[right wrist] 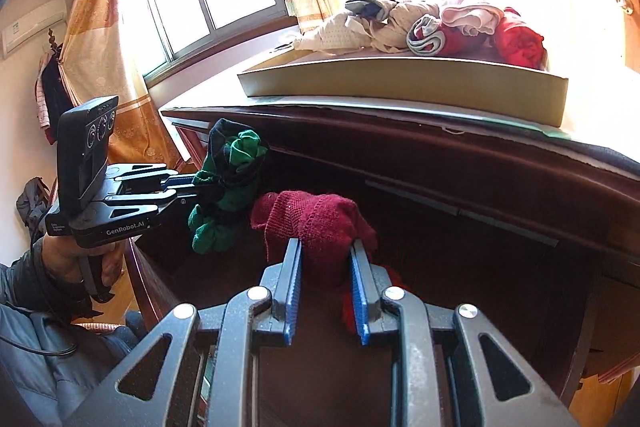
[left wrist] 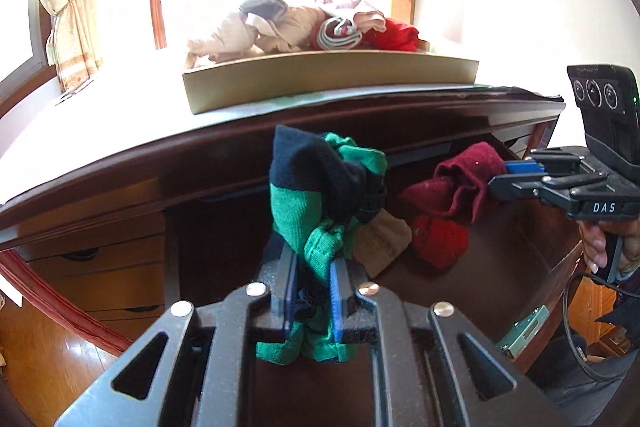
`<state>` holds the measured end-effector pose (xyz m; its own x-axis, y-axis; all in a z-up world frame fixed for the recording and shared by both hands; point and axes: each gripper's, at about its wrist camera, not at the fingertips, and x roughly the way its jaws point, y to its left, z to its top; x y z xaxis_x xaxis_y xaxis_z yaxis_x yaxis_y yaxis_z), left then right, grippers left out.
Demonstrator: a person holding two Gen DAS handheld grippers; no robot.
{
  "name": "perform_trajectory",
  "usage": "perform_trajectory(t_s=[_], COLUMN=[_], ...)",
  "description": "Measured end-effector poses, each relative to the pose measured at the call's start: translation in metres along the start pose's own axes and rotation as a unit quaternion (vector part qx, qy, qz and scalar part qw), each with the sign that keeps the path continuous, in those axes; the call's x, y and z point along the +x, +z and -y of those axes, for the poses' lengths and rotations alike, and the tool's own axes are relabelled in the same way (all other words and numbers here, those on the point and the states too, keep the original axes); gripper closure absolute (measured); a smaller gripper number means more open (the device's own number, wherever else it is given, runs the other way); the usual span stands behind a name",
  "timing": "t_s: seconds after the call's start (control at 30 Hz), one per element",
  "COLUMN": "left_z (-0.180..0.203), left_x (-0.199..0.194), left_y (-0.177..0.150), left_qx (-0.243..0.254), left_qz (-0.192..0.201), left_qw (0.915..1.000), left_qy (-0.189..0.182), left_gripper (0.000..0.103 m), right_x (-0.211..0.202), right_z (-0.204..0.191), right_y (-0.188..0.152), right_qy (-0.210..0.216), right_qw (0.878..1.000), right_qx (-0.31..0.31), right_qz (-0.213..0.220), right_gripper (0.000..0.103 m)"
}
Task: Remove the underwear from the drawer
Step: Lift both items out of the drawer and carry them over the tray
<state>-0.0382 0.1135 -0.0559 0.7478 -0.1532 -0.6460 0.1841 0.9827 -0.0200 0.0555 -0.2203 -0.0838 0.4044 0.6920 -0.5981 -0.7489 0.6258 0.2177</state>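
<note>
Left wrist view
Left fingers: your left gripper (left wrist: 314, 291) was clamped hard on the green-and-navy garment (left wrist: 320, 195), the blue pads pinching its lower folds.
Garment position: the bundle stood up and away from the fingers, its long axis running along the gripper's line, its top level with the front edge of the desk (left wrist: 120, 163).
Drawer: the open drawer (left wrist: 520, 267) lay below and beyond, with a tan piece (left wrist: 384, 243) and a bright red piece (left wrist: 440, 243) left inside.
Right side: your right gripper (left wrist: 508, 177) came in from the right edge, gripping the maroon knit garment (left wrist: 460, 183) above the drawer.

Right wrist view
Right fingers: they were closed on the maroon knit garment (right wrist: 320, 223), which bulged between and above the pads.
Left side: your left gripper (right wrist: 192, 187) held the green bundle (right wrist: 228, 187) at the drawer's left end, touching or nearly touching the maroon piece.
Destination: the shallow cardboard tray (right wrist: 400, 87) on the desk sat above and behind both loads, already piled with clothes (right wrist: 420, 23).
Key relation: by my judgement both garments had to travel up over the desk edge to the tray; neither hand was clearly nearer.
</note>
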Motion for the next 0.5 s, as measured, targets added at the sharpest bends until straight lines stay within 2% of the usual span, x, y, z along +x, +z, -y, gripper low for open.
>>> perform_trajectory(t_s=[0.5], left_z=[0.008], left_x=[-0.01], left_y=[-0.001], left_qx=[-0.01], left_qz=[0.049], left_qw=[0.9988], left_qy=[0.0], left_gripper=[0.092], right_x=[-0.017], right_z=[-0.005], right_y=[-0.008], right_qy=[-0.005], right_qw=[0.999], right_qx=[-0.018], right_qz=[0.039], right_gripper=[0.078])
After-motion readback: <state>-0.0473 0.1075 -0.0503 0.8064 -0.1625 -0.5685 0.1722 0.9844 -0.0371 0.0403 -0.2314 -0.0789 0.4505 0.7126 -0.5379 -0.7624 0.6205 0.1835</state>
